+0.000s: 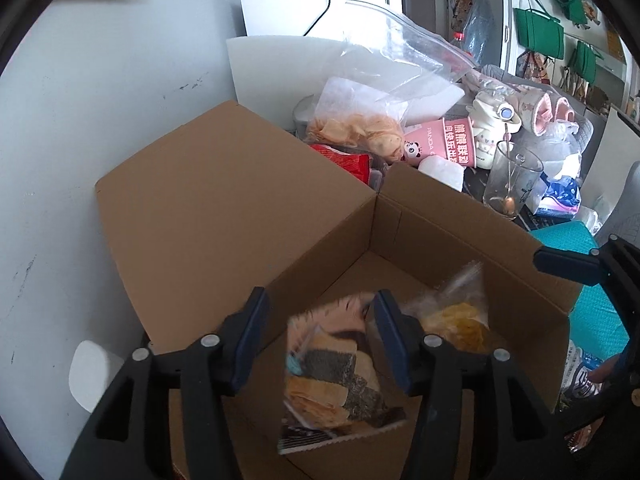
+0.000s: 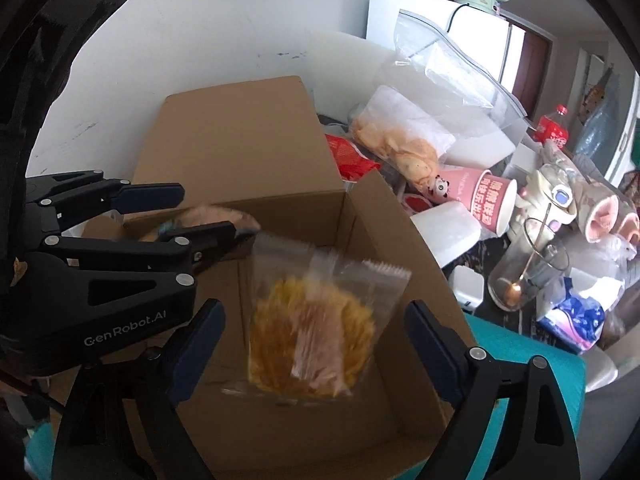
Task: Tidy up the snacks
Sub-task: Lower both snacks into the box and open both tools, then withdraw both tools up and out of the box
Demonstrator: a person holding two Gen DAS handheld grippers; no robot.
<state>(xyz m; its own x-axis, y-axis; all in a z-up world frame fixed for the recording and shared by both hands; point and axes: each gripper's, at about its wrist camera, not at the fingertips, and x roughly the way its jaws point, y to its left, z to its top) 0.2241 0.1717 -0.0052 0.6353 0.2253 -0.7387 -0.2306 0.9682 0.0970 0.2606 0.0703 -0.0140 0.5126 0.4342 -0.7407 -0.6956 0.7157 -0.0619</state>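
Note:
An open brown cardboard box (image 1: 460,236) stands in front of me, also in the right wrist view (image 2: 384,240). My left gripper (image 1: 320,340) is open above a striped snack packet (image 1: 332,376), which is blurred and inside the box. My right gripper (image 2: 316,344) is open, with a clear packet of yellow snacks (image 2: 312,336) blurred between its fingers, over the box. That packet shows in the left wrist view (image 1: 460,320) in the box. The left gripper (image 2: 192,216) shows in the right wrist view, over the striped packet (image 2: 216,216).
Behind the box lie a bag of chips (image 2: 400,148), a red packet (image 2: 352,156), a pink paper cup (image 2: 488,200), a glass with a spoon (image 2: 524,272), a clear zip bag (image 2: 448,64) and a cola bottle (image 2: 554,128). A teal surface (image 2: 520,344) lies under the box.

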